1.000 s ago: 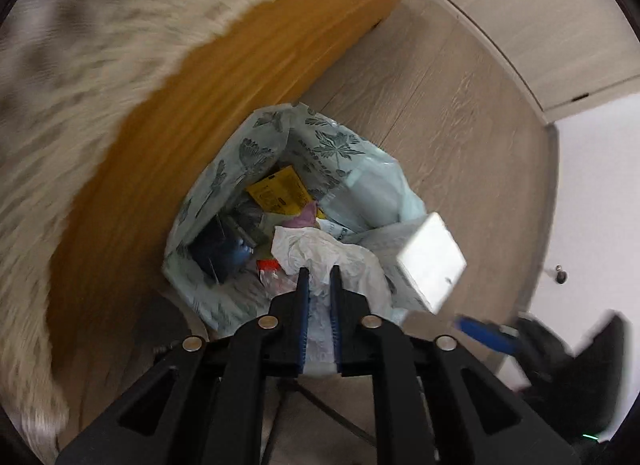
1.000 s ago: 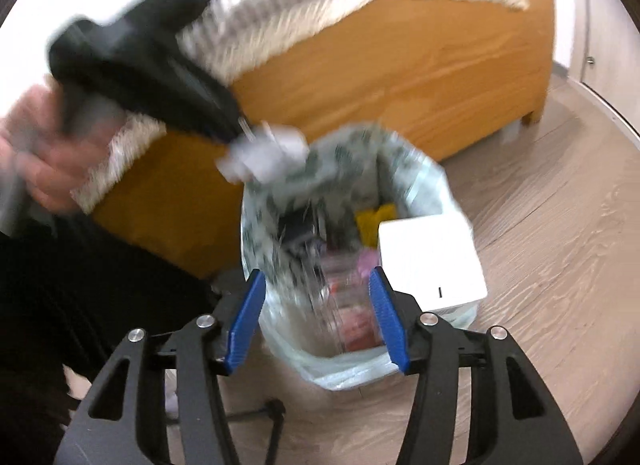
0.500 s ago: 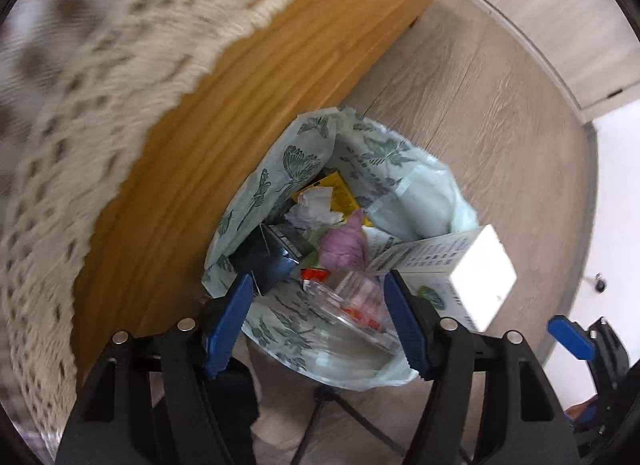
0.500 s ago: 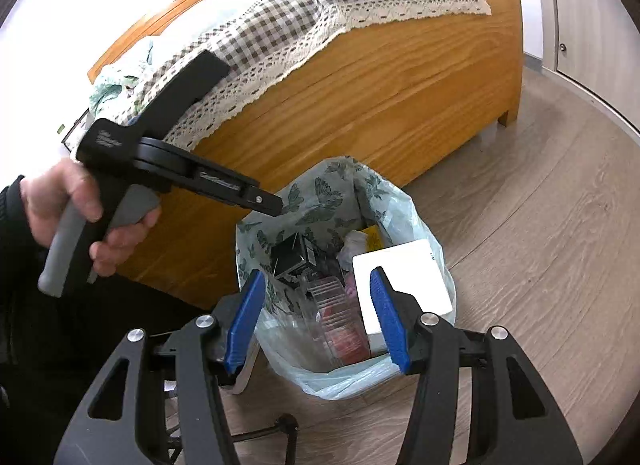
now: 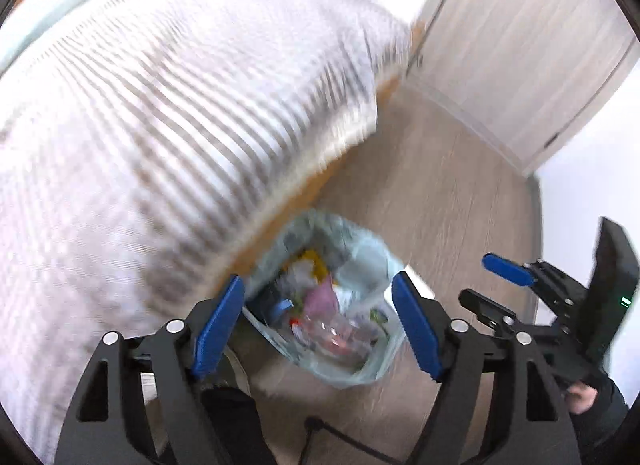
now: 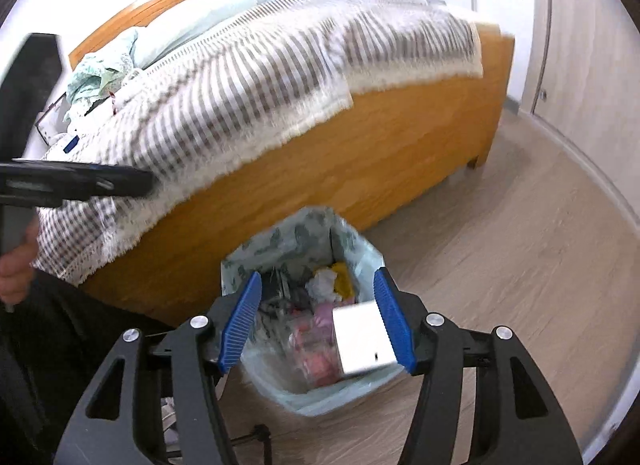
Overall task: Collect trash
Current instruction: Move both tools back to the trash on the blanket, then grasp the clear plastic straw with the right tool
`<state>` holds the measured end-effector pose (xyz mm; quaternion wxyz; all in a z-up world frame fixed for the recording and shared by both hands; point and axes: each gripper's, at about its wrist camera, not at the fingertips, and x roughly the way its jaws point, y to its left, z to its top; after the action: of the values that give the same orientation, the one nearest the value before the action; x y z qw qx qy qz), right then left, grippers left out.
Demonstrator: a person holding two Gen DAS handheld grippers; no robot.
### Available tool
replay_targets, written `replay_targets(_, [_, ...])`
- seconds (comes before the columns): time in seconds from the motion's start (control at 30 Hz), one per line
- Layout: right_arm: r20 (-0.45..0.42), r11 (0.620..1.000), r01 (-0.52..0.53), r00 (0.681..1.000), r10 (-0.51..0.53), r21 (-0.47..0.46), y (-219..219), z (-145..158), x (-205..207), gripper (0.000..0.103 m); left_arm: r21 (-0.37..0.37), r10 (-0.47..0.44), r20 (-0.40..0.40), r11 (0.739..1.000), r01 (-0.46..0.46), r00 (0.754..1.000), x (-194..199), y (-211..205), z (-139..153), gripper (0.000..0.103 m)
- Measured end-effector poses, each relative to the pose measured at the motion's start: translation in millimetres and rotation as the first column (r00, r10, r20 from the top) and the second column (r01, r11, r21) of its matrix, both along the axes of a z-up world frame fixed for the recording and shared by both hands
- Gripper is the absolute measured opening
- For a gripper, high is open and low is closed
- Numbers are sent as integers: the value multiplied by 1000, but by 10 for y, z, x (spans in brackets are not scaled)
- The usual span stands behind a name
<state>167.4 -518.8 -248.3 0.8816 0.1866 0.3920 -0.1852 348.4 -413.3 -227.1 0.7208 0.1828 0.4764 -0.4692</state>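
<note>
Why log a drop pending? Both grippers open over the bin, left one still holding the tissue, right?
Not quite. The left gripper holds nothing: its jaws stand open and bare in the left wrist view. A crumpled tissue lies in the bin. The right gripper is open too.

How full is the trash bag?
Nearly full: the trash bag holds litter close to its rim, and a white box pokes above it.

I see a wooden bed (image 6: pixel 360 153) on the left under a grey-and-white checked blanket (image 6: pixel 248 77), a pale pillow (image 6: pixel 192 25) at its far end, wood-look floor (image 6: pixel 520 265) on the right, and pale cupboard doors (image 5: pixel 512 45) beyond.
</note>
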Motion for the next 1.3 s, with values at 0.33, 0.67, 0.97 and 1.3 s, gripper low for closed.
replay_targets(0.33, [131,982,-158,976,171,-108,655,913,945,61,-243,281,169,941,-237,945,855,1565,1059,83])
replay_targets(0.67, [147,888,-411,910,387,206,1544,832,2468,61,-307,743,38,645,-700,668,2301,3673,963,85])
replay_targets(0.97, [156,804,-267,964,217,532,1996,367,3605,46,-220,817,-26,558,-800,576,2713,4263,704,85])
replay_targets(1.3, [130,825,-184,982,135,534,2120,290,3972,2,-238,828,-120,512,-826,548,2819,4462,652,85])
